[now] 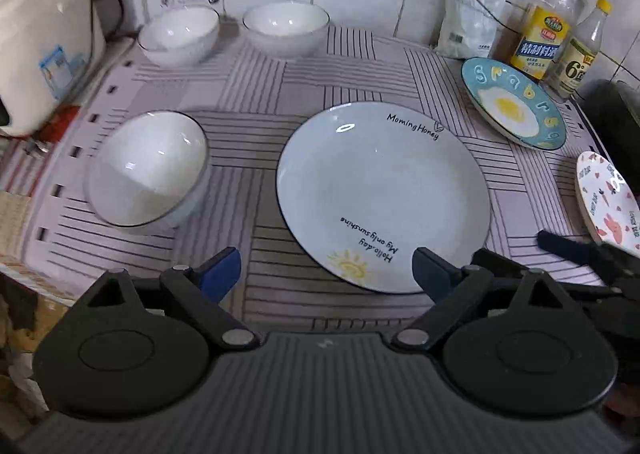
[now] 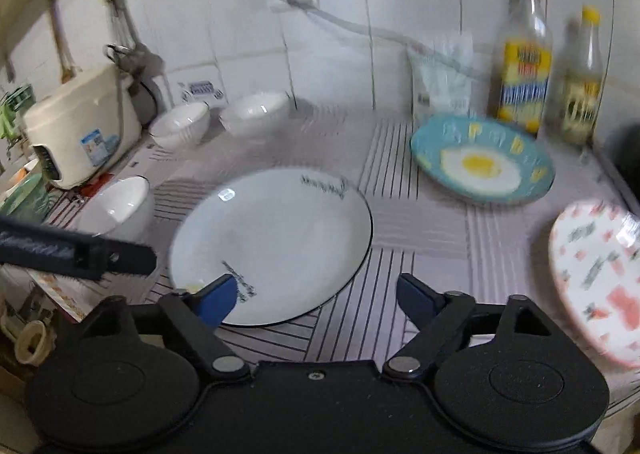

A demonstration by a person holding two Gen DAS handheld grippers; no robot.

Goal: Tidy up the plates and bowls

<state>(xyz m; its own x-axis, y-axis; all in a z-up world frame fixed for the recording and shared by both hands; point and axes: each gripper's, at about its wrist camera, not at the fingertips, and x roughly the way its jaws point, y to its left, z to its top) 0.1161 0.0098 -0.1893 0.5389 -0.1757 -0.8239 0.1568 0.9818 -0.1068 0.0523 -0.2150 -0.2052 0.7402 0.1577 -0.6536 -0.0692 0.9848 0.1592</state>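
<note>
A large white plate [image 1: 384, 190] [image 2: 276, 242] with black lettering and a sun drawing lies mid-counter on the striped mat. My left gripper [image 1: 326, 274] hangs open over the plate's near-left rim, nothing between its blue pads. My right gripper [image 2: 316, 296] is open over the plate's near-right edge, its left pad above the rim. A white bowl [image 1: 148, 170] [image 2: 116, 210] sits left of the plate. Two more white bowls [image 1: 180, 32] [image 1: 286, 24] stand at the back. A blue egg-pattern plate [image 1: 514, 102] [image 2: 482, 158] and a pink-patterned plate [image 1: 608, 202] [image 2: 596, 278] lie at the right.
A cream rice cooker [image 1: 44, 50] [image 2: 80, 126] stands at the far left. Two oil bottles [image 1: 548, 22] [image 2: 524, 54] and a white bag [image 1: 470, 20] line the tiled back wall. A dark pot [image 1: 616, 110] sits at the right edge. The counter drops off at its near edge.
</note>
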